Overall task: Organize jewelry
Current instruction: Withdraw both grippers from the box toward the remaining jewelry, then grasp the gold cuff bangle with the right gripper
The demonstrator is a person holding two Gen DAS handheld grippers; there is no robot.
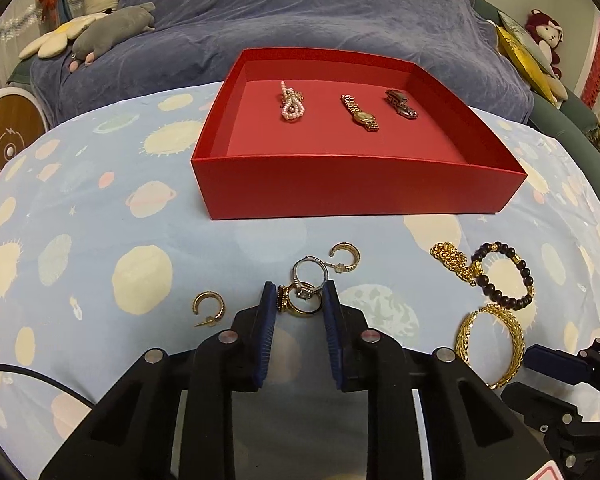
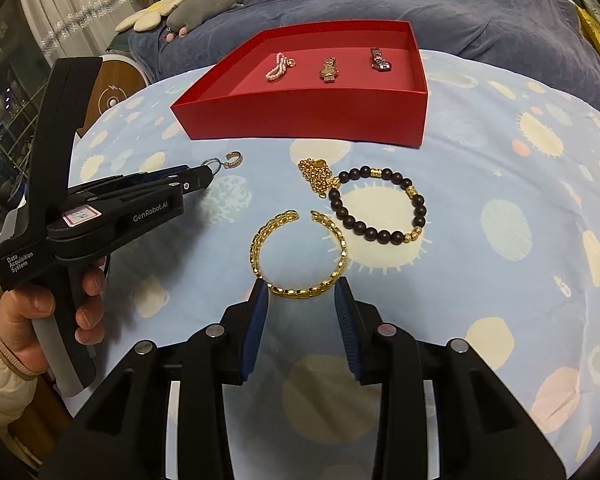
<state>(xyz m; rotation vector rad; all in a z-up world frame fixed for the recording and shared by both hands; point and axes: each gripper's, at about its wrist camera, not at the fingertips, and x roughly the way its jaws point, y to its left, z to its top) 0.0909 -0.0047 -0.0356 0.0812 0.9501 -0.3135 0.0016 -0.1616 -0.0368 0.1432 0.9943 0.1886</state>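
My left gripper (image 1: 299, 300) sits low on the cloth, shut on a small cluster of rings (image 1: 302, 294), gold and silver, with a pad against each side. Two gold hoop earrings (image 1: 346, 256) (image 1: 210, 306) lie beside it. My right gripper (image 2: 300, 292) is open, its tips straddling the near arc of a gold bangle (image 2: 255, 252) that lies flat. Beyond it lie a dark bead bracelet (image 2: 380, 234) and a gold chain (image 2: 318, 174). The red box (image 1: 356, 184) holds a pearl piece (image 1: 292, 106), a gold watch (image 1: 360, 114) and a dark watch (image 1: 400, 103).
Everything rests on a round table under a light blue planet-print cloth (image 2: 500, 184). A sofa with a purple-blue cover (image 1: 300, 12) and plush toys (image 1: 112, 30) stands behind it. A person's hand (image 2: 32, 320) holds the left gripper at the table's left edge.
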